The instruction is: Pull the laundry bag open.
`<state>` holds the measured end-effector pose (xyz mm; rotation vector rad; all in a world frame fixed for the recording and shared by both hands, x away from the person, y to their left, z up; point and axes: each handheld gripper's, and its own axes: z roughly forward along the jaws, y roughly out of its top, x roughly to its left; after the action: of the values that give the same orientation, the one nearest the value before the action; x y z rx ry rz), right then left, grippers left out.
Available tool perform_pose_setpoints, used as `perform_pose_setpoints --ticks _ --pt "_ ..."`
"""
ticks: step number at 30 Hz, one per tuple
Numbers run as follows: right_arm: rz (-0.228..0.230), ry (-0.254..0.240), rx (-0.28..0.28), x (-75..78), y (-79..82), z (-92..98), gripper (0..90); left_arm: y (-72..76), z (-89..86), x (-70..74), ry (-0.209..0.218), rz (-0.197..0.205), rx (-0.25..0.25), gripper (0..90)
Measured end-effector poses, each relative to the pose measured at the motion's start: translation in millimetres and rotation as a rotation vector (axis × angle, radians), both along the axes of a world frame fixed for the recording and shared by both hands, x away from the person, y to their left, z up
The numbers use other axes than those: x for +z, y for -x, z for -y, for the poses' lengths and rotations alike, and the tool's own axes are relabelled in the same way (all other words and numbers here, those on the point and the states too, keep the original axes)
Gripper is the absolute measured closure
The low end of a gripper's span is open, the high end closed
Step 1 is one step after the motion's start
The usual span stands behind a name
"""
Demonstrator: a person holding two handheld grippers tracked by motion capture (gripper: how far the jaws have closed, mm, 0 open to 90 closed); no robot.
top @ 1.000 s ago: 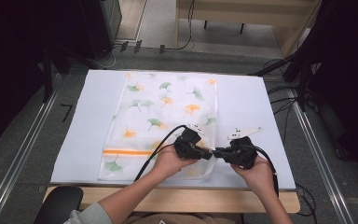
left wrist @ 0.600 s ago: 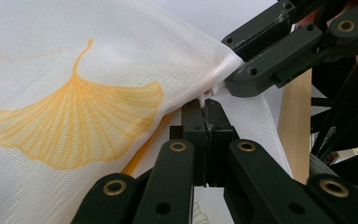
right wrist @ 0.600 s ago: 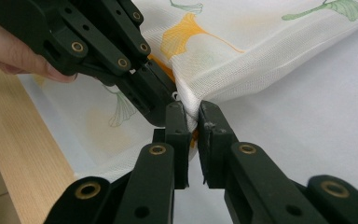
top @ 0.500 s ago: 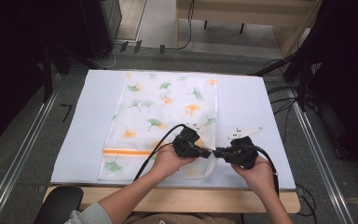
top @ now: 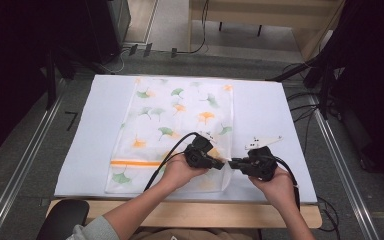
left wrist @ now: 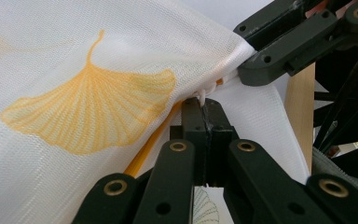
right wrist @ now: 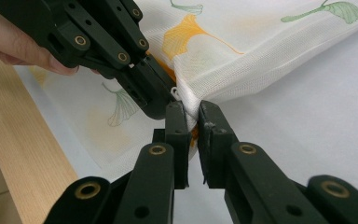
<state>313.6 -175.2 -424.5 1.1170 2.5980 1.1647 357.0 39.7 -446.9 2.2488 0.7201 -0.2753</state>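
High view: a white cloth printed with green and orange ginkgo leaves lies spread on the white surface, running from near the far edge toward the near edge, with an orange stripe across its near part. Near the near edge, left of the other hand, the left gripper is held in the person's left hand and points toward the cloth's near right corner, a black cable trailing from it over the cloth. In the left gripper view its jaws are shut tight on a pinch of the cloth's edge, and the fabric rises away from them, lifted off the surface. Just to the right, the right gripper in the right hand faces the left one, tips almost meeting, a grey three-cornered plate on top of it. In the right gripper view its jaws clamp the same bunched corner, gripping the fabric between the pads, with the other gripper's jaws just beside them and the wooden near edge of the table at the left
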Motion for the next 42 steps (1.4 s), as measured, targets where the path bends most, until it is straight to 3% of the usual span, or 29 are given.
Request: perform_pose_setpoints --ticks 13,24,32,38,42 --pt "-0.007 0.001 -0.008 0.2 -0.4 0.8 85.6 -1.8 -2.4 -1.8 -0.009 -0.022 0.0 90.0" --pt "-0.004 0.0 -0.02 1.1 -0.7 4.4 85.6 -4.2 -9.0 0.6 -0.025 -0.012 -0.003 90.0" --pt "-0.006 -0.004 -0.023 1.7 -0.7 6.8 85.6 -4.2 -11.8 0.2 -0.017 -0.044 0.004 90.0" --pt "-0.003 -0.001 -0.017 1.4 -0.6 6.4 85.6 -3.3 -15.9 3.4 -0.065 -0.011 -0.008 90.0" --pt "0.004 -0.002 -0.022 1.5 -1.2 10.4 85.5 -7.8 -27.1 3.3 -0.084 -0.02 0.003 90.0"
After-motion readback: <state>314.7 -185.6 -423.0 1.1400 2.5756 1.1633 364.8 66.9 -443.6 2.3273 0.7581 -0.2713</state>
